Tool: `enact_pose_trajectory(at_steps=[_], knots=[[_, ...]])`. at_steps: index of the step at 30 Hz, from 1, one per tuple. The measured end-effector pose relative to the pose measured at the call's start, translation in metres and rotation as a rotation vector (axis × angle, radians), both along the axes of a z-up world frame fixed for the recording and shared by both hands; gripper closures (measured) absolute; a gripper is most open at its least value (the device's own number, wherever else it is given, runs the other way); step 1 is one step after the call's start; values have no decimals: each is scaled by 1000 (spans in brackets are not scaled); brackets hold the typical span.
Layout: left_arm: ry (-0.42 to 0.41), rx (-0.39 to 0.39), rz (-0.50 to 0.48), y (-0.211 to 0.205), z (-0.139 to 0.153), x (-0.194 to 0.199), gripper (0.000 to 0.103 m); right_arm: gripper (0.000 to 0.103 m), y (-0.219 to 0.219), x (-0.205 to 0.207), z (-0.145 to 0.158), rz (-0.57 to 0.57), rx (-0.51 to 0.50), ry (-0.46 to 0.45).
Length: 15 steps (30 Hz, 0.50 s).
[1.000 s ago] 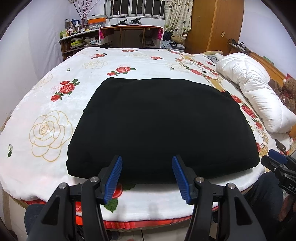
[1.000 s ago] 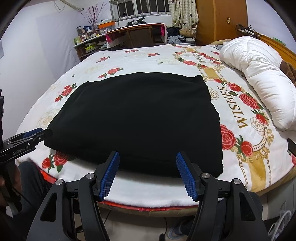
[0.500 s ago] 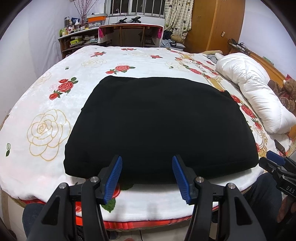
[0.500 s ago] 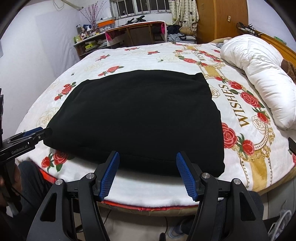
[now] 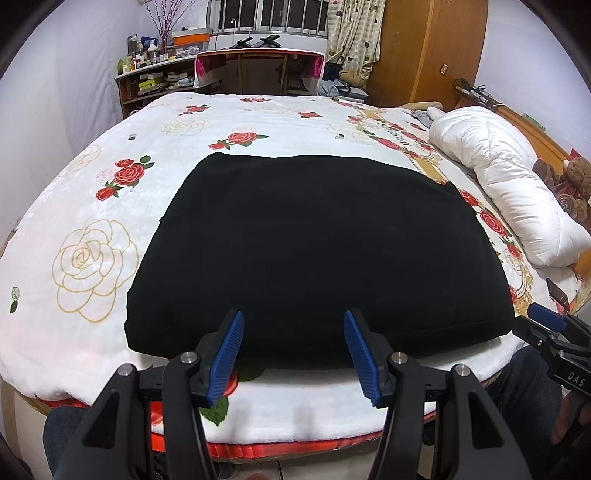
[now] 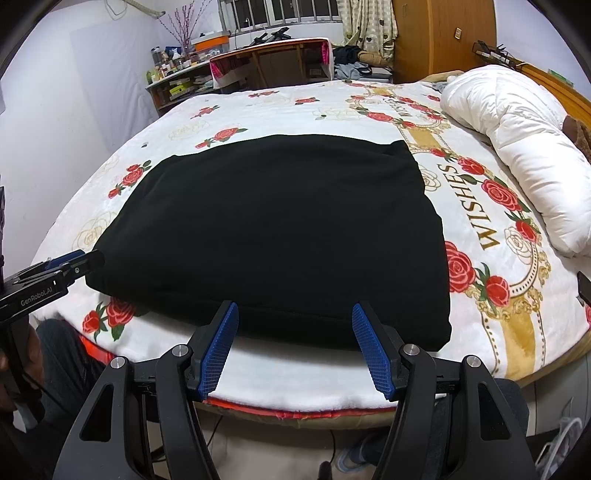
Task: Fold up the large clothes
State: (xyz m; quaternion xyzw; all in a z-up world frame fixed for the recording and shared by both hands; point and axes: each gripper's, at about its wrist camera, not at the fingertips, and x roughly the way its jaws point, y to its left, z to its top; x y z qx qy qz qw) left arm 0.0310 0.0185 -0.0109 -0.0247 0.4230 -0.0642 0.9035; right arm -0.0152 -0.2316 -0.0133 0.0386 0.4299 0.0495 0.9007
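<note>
Underneath, rose-print blanket (image 5: 92,206) beneath black garment (image 5: 317,251)

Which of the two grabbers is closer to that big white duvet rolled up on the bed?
Right. The right gripper is at the black garment's corner on the side of the white duvet; the left gripper is at the opposite corner.

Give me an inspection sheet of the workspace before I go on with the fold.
Surface: bed with rose-print blanket, flat.
Job's things: black garment lying flat in a rectangle near the front edge.
Clutter: white duvet bunched at the right; stuffed toy beside it.
Grippers: left gripper and right gripper open, empty, at the garment's near edge.
Cables: nothing seen.
Surroundings: desk, cluttered shelf, wardrobe, window.
</note>
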Motion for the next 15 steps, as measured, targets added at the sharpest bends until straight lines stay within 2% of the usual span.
enact_pose_trajectory(at_steps=[15], knots=[[-3,-2,-9,1,1,0,44,39,0,1,-1,0,-1,3]])
